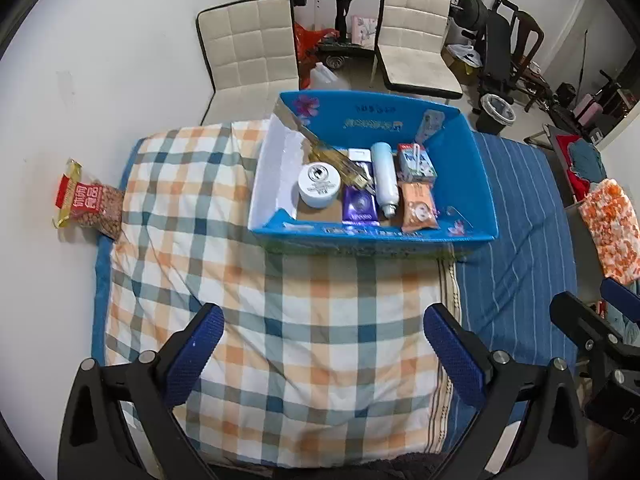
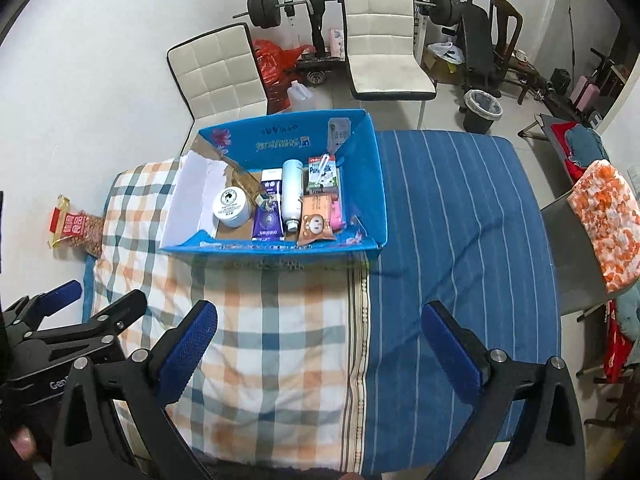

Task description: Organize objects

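Two grippers: your left gripper (image 1: 324, 344) and right gripper (image 2: 320, 340) both hover over the near edge of the table, jaws spread wide with nothing between them.
Blue box (image 1: 486, 184): it sits toward the far edge of the table, half on the checked cloth (image 1: 240, 300), half on the striped blue cloth (image 2: 460, 240); white Chinese writing on its far inner wall is too small for you to read.
Milk carton (image 2: 322, 172): in the box's far right corner, printed "Pure Milk".
White bottle (image 2: 291, 192): lying flat just left of the carton, cap toward you.
White jar (image 2: 232, 208): at the left of the row; its round lid label is unreadable.
Purple packet (image 2: 268, 222): between jar and bottle.
Orange packet (image 2: 316, 226): near right, cartoon face.
Peanut bag (image 1: 90, 210): outside the box, at the table's left edge, red label with Chinese characters.
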Action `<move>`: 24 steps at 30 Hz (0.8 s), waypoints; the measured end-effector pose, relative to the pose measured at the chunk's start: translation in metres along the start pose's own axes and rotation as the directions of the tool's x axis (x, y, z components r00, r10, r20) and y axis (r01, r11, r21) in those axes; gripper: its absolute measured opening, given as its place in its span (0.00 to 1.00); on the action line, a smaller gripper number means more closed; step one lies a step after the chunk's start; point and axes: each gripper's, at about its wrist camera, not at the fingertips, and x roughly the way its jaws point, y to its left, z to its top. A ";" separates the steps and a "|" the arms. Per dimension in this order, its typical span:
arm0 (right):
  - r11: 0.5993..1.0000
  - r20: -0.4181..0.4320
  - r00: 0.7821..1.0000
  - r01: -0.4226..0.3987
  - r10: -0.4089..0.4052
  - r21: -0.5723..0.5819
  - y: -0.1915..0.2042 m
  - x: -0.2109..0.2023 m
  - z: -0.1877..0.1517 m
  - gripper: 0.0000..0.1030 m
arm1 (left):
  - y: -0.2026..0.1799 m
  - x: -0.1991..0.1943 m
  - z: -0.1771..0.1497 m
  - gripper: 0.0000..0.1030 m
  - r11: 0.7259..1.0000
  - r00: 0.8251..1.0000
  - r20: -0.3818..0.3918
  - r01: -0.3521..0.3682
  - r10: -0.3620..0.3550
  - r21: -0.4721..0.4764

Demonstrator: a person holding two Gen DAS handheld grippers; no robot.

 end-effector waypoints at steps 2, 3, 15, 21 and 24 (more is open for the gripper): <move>1.000 -0.006 1.000 0.001 -0.001 -0.005 -0.001 -0.002 -0.004 1.00 | -0.002 -0.001 -0.003 0.99 1.000 1.000 0.001 0.002 -0.002 -0.002; 1.000 -0.008 1.000 0.001 -0.001 -0.007 -0.001 -0.001 -0.004 1.00 | -0.003 -0.001 -0.004 0.99 1.000 1.000 0.000 0.002 -0.002 -0.003; 0.999 -0.035 0.999 0.025 -0.024 0.021 -0.015 0.031 -0.002 1.00 | -0.002 0.023 0.004 0.99 0.999 0.999 -0.014 -0.032 0.032 -0.015; 0.999 -0.057 0.998 0.042 -0.041 0.014 -0.015 0.058 0.004 1.00 | -0.003 0.043 0.016 0.99 0.999 0.999 -0.011 -0.052 0.052 -0.003; 0.999 -0.063 0.997 0.049 -0.048 0.017 -0.017 0.070 0.005 1.00 | -0.002 0.053 0.021 0.99 0.999 0.999 -0.014 -0.050 0.050 -0.012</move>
